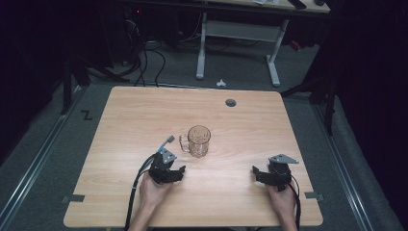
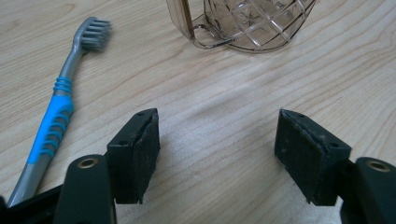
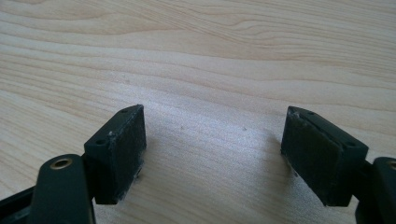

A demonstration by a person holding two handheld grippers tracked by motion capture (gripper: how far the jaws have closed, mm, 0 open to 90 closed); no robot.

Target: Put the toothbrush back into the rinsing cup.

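A clear brown-tinted glass mug [image 1: 199, 140] stands upright near the middle of the wooden table [image 1: 240, 125], with its handle to the left. A grey and blue toothbrush [image 1: 168, 141] lies flat just left of it, its handle running under my left gripper. My left gripper [image 1: 169, 166] rests low on the table in front of the mug, open and with nothing between its fingers. In the left gripper view the toothbrush [image 2: 56, 116] lies outside the left jaw and the mug [image 2: 243, 23] is ahead of the open gripper [image 2: 217, 144]. My right gripper [image 1: 269, 169] sits open at the front right, over bare wood [image 3: 201, 70].
A round grey cable grommet [image 1: 231, 102] is set in the table near its far edge. Beyond the table stand a white desk frame [image 1: 238, 33] and cables on the floor. A small white object [image 1: 221, 83] lies on the floor past the far edge.
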